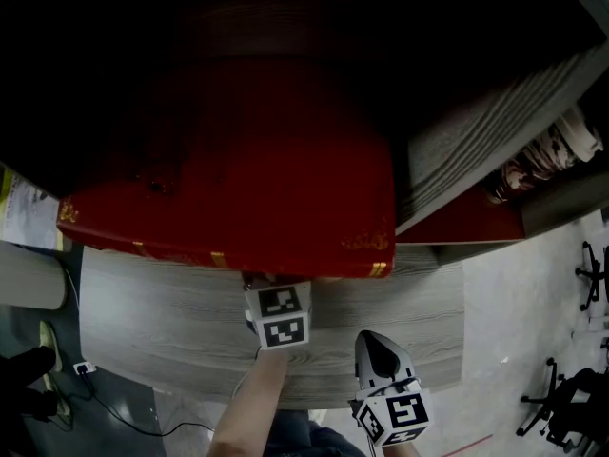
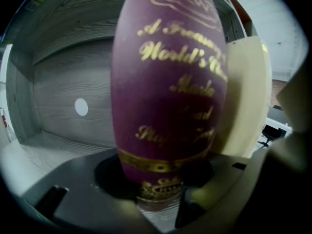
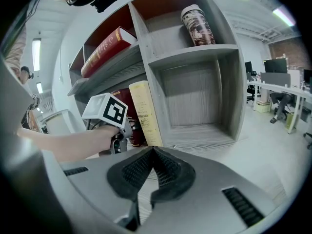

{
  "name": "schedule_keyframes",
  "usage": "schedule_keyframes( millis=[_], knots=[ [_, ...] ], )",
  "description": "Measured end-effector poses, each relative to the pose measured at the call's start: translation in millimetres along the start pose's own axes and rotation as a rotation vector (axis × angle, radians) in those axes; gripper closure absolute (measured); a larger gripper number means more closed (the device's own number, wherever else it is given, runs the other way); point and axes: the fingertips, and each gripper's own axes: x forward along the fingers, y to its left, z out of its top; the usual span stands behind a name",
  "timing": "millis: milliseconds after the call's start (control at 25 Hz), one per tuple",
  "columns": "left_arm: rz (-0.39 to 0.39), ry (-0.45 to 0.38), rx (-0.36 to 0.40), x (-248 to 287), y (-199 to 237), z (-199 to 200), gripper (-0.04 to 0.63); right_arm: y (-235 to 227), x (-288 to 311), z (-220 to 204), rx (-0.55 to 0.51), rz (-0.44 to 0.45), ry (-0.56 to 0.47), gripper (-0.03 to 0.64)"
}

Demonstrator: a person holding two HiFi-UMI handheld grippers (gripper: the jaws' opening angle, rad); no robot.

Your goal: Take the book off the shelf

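A dark red book (image 2: 168,87) with gold lettering on its spine stands upright in the left gripper view. My left gripper (image 2: 158,199) is shut on the foot of that spine. From the right gripper view the left gripper (image 3: 116,130) reaches into the lower shelf beside a cream book (image 3: 142,112). In the head view only the left gripper's marker cube (image 1: 278,317) shows, its jaws hidden under a large red book (image 1: 238,188). My right gripper (image 3: 152,155) is shut with nothing in it and hangs back from the shelf (image 3: 190,57). Its tip (image 1: 374,346) points at the grey board.
A second red book (image 3: 105,50) leans on the upper shelf board. A printed can (image 3: 196,26) stands in the top right compartment. The cream book (image 2: 248,96) touches the held book's right side. A grey wood board (image 1: 143,322) lies below, and office chairs (image 1: 571,398) are on the floor at right.
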Motion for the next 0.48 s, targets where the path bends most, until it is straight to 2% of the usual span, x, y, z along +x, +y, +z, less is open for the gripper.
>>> schedule_keyframes(
  millis=[480],
  knots=[
    [0.010, -0.010, -0.001, -31.9, 0.4, -1.4, 0.370, 2.5, -14.0, -0.6, -0.010, 0.000, -0.024, 0.609]
  ],
)
